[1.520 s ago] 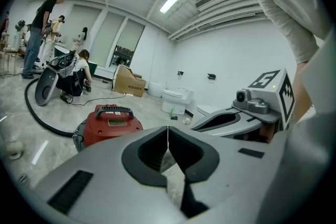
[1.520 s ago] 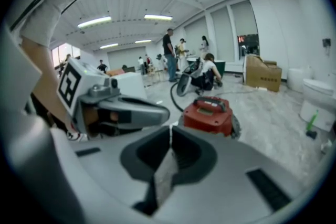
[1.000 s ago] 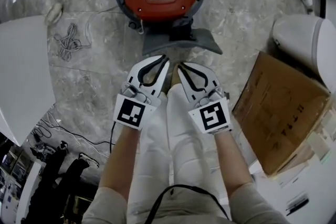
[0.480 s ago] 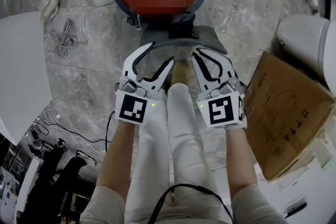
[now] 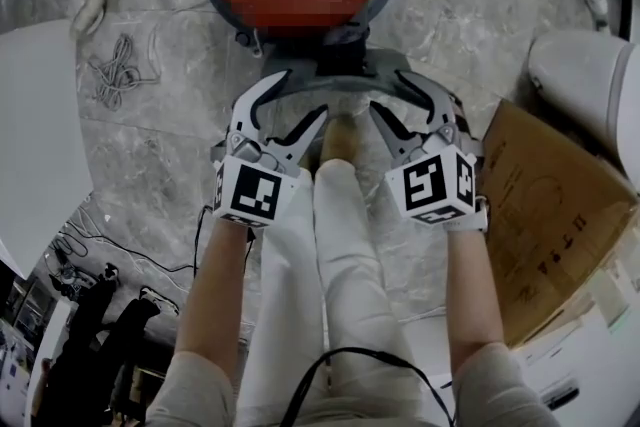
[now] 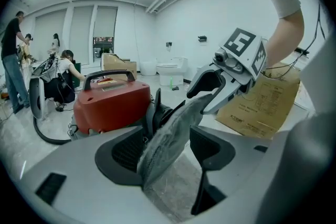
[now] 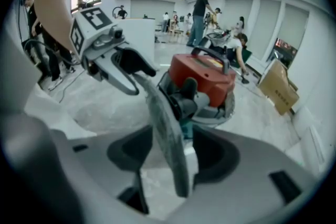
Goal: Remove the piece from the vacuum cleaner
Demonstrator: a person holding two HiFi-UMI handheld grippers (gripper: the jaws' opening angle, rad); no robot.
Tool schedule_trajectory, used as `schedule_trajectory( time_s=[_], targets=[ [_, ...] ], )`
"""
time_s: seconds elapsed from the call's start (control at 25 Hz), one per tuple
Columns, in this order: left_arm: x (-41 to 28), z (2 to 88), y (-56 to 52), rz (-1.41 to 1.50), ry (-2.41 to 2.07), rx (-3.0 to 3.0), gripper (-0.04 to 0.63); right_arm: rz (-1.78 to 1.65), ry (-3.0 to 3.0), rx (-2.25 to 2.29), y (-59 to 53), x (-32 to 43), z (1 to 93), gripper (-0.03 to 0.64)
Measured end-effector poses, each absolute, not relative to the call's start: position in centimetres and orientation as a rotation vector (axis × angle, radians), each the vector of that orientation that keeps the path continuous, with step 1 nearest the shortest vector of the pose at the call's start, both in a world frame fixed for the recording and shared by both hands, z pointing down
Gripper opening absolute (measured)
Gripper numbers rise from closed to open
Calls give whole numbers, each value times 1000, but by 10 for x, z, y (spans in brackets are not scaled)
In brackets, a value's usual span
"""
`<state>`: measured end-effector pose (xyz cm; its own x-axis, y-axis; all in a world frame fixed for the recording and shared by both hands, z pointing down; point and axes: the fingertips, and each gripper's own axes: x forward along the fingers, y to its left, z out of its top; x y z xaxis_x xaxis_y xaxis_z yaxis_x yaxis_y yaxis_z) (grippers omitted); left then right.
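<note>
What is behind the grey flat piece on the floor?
The red vacuum cleaner, joined to the grey piece by a dark neck. Where the neck enters the piece is covered by the piece itself.

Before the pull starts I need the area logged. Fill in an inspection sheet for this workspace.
Surface: veined stone-look floor.
Job's things: red vacuum cleaner stands on it; grey piece at its front, on the near side.
Clutter: cardboard box at the right, white panel at the left.
Grippers: left claw and right claw have just been opening; jaws apart, one end of the grey piece between each pair.
Cables: coiled cord on the floor left of the vacuum cleaner; black cable at the bottom of the head view.
Surroundings: people farther back in a bright hall.
</note>
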<state>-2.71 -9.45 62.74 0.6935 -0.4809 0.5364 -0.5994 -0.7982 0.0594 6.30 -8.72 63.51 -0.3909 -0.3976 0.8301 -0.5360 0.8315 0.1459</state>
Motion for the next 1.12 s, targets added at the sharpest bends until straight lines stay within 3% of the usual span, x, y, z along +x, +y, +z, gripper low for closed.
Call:
schedule_trajectory(
  time_s=[0.36, 0.96, 1.12],
  targets=[
    [-19, 643, -96, 1149, -706, 2801, 282, 109, -2019, 531, -97, 52, 654, 224],
    [0, 678, -91, 1383, -536, 2787, 281, 32, -2030, 411, -98, 50, 664, 220],
    [-1, 688, -91, 1389, -553, 2752, 279, 9, -2031, 405, -96, 49, 667, 184]
  ],
)
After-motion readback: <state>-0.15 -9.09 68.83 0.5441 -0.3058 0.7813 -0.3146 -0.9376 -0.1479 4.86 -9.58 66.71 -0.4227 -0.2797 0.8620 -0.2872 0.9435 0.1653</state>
